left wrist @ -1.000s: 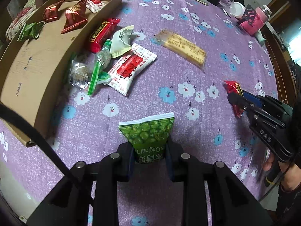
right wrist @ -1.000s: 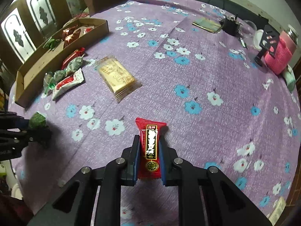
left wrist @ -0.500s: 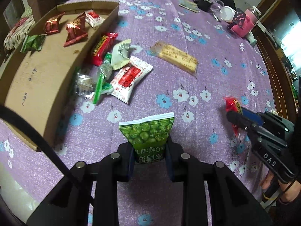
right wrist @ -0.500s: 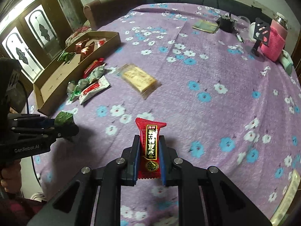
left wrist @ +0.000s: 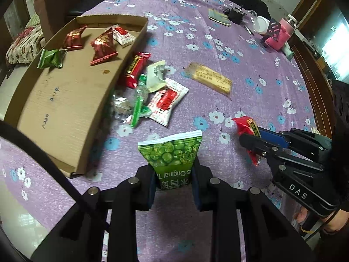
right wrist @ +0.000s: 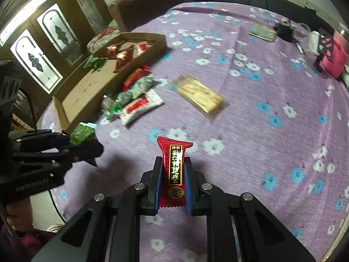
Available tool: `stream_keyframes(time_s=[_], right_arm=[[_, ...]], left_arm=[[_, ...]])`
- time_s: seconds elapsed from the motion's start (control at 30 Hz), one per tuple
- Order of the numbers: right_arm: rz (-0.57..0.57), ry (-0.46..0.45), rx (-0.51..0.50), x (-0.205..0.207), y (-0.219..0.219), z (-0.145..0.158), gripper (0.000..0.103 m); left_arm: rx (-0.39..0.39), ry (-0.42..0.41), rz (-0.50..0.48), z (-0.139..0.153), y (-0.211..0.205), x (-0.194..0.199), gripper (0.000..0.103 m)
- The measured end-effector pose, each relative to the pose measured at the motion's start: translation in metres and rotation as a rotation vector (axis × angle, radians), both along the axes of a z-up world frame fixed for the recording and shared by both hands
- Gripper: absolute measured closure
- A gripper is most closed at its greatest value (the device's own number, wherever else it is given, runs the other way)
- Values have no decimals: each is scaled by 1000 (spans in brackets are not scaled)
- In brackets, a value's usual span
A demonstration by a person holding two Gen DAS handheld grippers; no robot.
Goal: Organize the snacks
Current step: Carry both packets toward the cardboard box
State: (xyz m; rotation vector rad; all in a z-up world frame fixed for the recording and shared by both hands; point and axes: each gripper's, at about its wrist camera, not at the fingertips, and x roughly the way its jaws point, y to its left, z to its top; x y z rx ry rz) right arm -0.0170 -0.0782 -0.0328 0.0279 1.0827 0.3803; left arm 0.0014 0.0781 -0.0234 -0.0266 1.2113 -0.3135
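Note:
My left gripper (left wrist: 173, 170) is shut on a green pea packet (left wrist: 172, 152), held above the purple flowered cloth. That packet (right wrist: 82, 133) also shows at the left gripper's tips (right wrist: 87, 144) in the right wrist view. My right gripper (right wrist: 173, 170) is shut on a red snack bar (right wrist: 174, 166), which also appears (left wrist: 246, 126) in the left wrist view, right of the pea packet. A shallow cardboard box (left wrist: 54, 100) at left holds several wrapped snacks. Loose packets (left wrist: 152, 87) lie piled against its right wall.
A golden biscuit pack (left wrist: 209, 78) lies alone mid-table. At the far right edge stand a pink wrapped jar (left wrist: 281, 37), a white cup (left wrist: 260, 23) and small dark items. A brown chair (right wrist: 141, 4) stands beyond the box. A hand (right wrist: 15, 209) holds the left gripper.
Both grippers have lifted with their packets, so more of the table and box shows. The right gripper has shifted left, toward the box and the left gripper.

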Motion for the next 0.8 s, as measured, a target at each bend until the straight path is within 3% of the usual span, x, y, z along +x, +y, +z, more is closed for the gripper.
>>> stream_keyframes(time_s=[0.43,0.8], right_arm=[[166,-29,43,31,82,19,87],[263,-69,84,100,171,22,87]], left_arm=[[-36,-32,86,25,53,20,74],[13,-20,290,23,145,97,74]])
